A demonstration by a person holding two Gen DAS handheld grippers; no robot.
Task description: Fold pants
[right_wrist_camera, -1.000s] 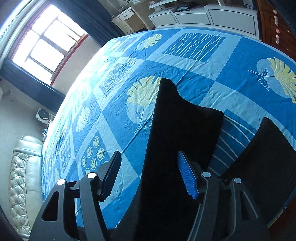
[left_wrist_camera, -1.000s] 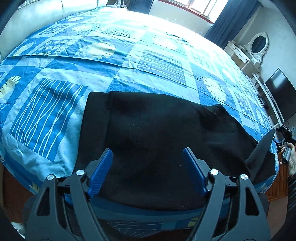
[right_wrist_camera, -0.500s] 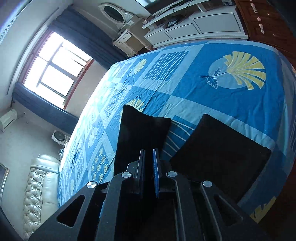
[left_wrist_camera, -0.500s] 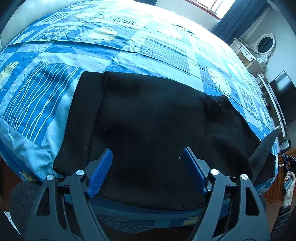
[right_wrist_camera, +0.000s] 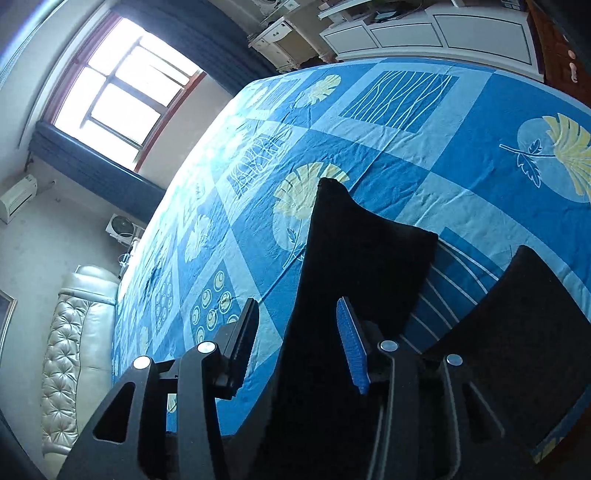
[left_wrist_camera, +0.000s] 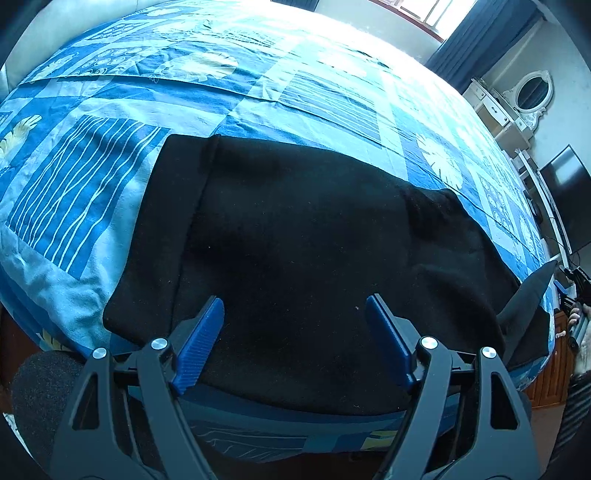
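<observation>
Black pants (left_wrist_camera: 314, 240) lie flat on the blue patterned bedspread (left_wrist_camera: 92, 166), waistband (left_wrist_camera: 166, 229) to the left, legs running off to the right. My left gripper (left_wrist_camera: 294, 301) hangs open just above the upper part of the pants, near the bed's front edge, with nothing gripped. In the right wrist view the two legs spread apart: one leg (right_wrist_camera: 362, 258) under my right gripper (right_wrist_camera: 297, 302), the other leg (right_wrist_camera: 517, 325) to the right. The right jaws are opening; the leg's left edge lies below the gap and the pads do not press on it.
The bed's front edge (left_wrist_camera: 295, 424) runs just below the left gripper. A cream tufted headboard (right_wrist_camera: 74, 350), a window (right_wrist_camera: 118, 85), white cabinets (right_wrist_camera: 424, 33), a mirrored dresser (left_wrist_camera: 532, 92) and a TV (left_wrist_camera: 569, 199) surround the bed. A person's hand (left_wrist_camera: 581, 332) shows at the far right.
The right gripper shut and drew back from the leg, then opened again and came back close over it. The left gripper stayed open over the pants.
</observation>
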